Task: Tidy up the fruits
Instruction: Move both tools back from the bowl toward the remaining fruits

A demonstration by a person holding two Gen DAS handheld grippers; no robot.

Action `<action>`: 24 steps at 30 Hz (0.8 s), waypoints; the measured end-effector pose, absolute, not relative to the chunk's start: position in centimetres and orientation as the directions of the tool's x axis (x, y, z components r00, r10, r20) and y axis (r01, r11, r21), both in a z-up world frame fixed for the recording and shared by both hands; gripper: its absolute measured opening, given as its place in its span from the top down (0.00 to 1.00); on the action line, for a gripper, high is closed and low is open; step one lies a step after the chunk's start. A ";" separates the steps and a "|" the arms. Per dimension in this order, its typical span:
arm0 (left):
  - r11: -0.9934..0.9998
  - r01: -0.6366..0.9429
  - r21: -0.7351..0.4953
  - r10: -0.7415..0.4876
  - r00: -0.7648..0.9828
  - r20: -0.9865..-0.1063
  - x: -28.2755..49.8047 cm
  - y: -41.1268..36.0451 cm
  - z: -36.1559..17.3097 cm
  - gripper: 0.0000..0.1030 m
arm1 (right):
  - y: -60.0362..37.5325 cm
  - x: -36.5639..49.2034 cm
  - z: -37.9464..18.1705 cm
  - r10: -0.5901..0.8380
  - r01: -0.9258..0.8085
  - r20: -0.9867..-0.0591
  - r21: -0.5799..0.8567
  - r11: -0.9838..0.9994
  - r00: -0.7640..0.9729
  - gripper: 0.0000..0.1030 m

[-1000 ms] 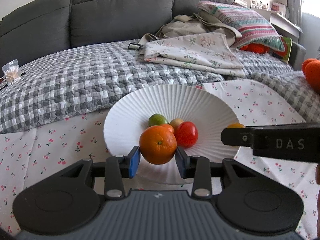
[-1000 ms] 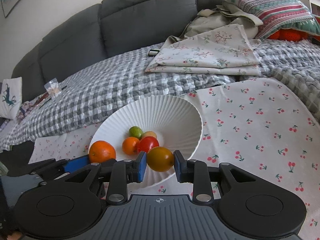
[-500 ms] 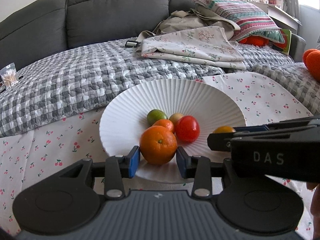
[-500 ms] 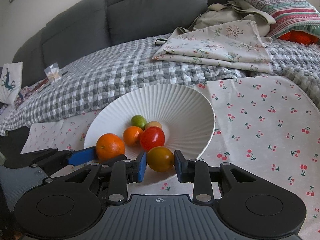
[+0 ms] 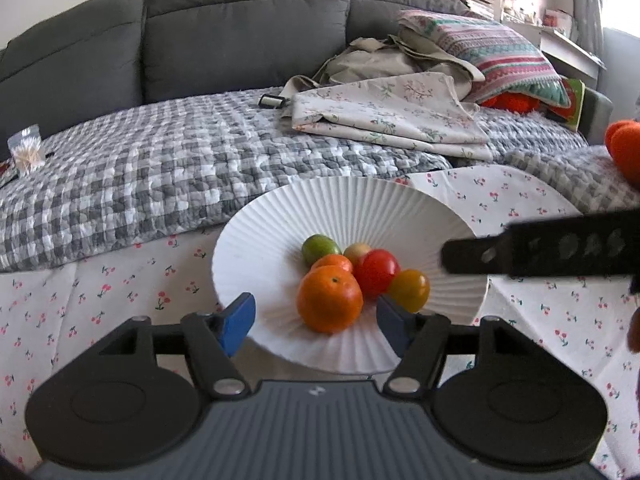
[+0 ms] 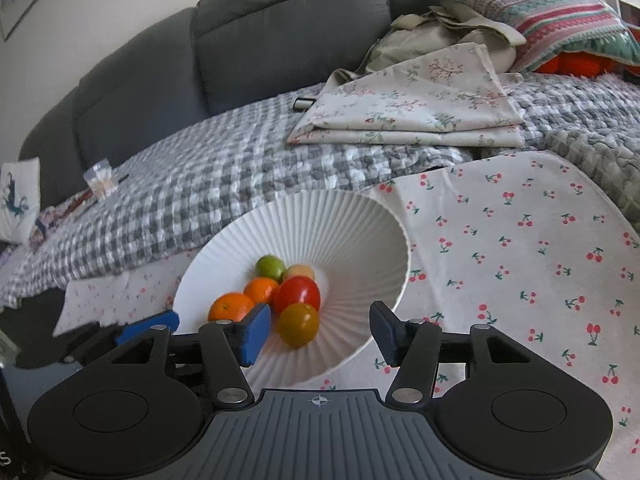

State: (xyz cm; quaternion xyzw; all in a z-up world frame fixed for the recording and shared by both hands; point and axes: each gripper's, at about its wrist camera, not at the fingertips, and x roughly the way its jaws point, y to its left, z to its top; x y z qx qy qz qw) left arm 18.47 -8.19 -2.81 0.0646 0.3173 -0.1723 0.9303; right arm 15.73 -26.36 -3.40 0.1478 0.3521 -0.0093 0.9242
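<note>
The left wrist camera sat low and close behind the left gripper [image 5: 314, 322], looking forward over the ribbed white bowl [image 5: 260, 240] toward the grey sofa [image 5: 240, 28]. The right wrist camera sat just as near behind the right gripper [image 6: 318, 334], facing the bowl [image 6: 360, 236] from further right. Both views shared the bowl, the checked quilt [image 5: 140, 184] and the sofa.

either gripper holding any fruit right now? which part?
Nothing held. Left gripper and right gripper both open; large orange and yellow-orange tomato rest in white ribbed bowl.
</note>
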 end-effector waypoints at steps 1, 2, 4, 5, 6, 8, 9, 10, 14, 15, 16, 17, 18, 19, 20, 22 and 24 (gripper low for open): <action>0.934 0.356 0.001 -0.281 0.738 -0.613 18.5 -7.9 -2.6 0.35 | -26.7 15.6 -3.2 0.089 0.129 -0.651 0.279 0.952 0.754 0.47; 0.936 0.351 -0.005 -0.281 0.739 -0.612 18.4 -7.7 -2.5 0.35 | -27.1 15.5 -2.9 0.091 0.138 -0.648 0.295 0.946 0.757 0.47; 0.941 0.339 -0.012 -0.275 0.742 -0.611 18.3 -7.2 -2.0 0.35 | -28.1 15.3 -2.3 0.095 0.159 -0.637 0.330 0.931 0.765 0.44; 0.944 0.330 -0.015 -0.271 0.744 -0.610 18.2 -7.0 -1.8 0.35 | -28.5 15.2 -2.1 0.094 0.171 -0.634 0.344 0.923 0.768 0.44; 0.947 0.321 -0.023 -0.268 0.746 -0.609 18.2 -6.6 -1.6 0.35 | -29.1 15.0 -1.8 0.094 0.184 -0.629 0.362 0.914 0.771 0.44; 0.951 0.304 -0.051 -0.271 0.745 -0.610 18.1 -5.8 -1.1 0.35 | -29.8 14.7 -1.6 0.097 0.202 -0.626 0.389 0.899 0.774 0.43; 0.954 0.294 -0.066 -0.271 0.743 -0.611 18.0 -5.3 -0.9 0.35 | -30.1 14.6 -1.5 0.103 0.207 -0.625 0.403 0.892 0.774 0.43; 0.956 0.284 -0.078 -0.271 0.742 -0.613 17.9 -4.9 -0.7 0.35 | -30.1 14.4 -1.4 0.110 0.207 -0.626 0.411 0.888 0.772 0.43; 0.962 0.254 -0.100 -0.260 0.735 -0.627 17.4 -3.8 -0.1 0.35 | -29.8 13.7 -0.8 0.142 0.183 -0.620 0.429 0.884 0.771 0.40; 0.963 0.248 -0.106 -0.258 0.731 -0.632 17.3 -3.6 0.1 0.35 | -29.5 13.6 -0.7 0.146 0.175 -0.619 0.428 0.887 0.771 0.38; 0.963 0.244 -0.112 -0.258 0.727 -0.637 17.1 -3.4 0.3 0.35 | -29.3 13.4 -0.5 0.150 0.167 -0.617 0.426 0.889 0.772 0.38; 0.963 0.242 -0.119 -0.261 0.722 -0.640 17.0 -3.2 0.4 0.35 | -29.0 13.1 -0.3 0.159 0.155 -0.615 0.425 0.892 0.772 0.37; 0.963 0.240 -0.124 -0.262 0.718 -0.644 16.9 -3.1 0.5 0.35 | -28.8 12.8 -0.1 0.168 0.144 -0.614 0.425 0.894 0.771 0.35; 0.964 0.236 -0.125 -0.260 0.714 -0.650 16.7 -3.0 0.7 0.35 | -28.6 12.6 0.0 0.174 0.134 -0.614 0.422 0.897 0.770 0.34; 0.965 0.233 -0.122 -0.255 0.710 -0.657 16.4 -2.9 0.7 0.34 | -28.4 12.3 0.1 0.177 0.125 -0.614 0.416 0.901 0.769 0.33; 0.966 0.229 -0.117 -0.247 0.702 -0.668 15.8 -2.7 0.8 0.34 | -27.9 11.7 0.4 0.175 0.107 -0.618 0.391 0.914 0.767 0.33; 0.967 0.228 -0.115 -0.244 0.695 -0.676 15.1 -2.5 1.0 0.33 | -27.5 11.2 0.6 0.173 0.091 -0.622 0.369 0.925 0.764 0.30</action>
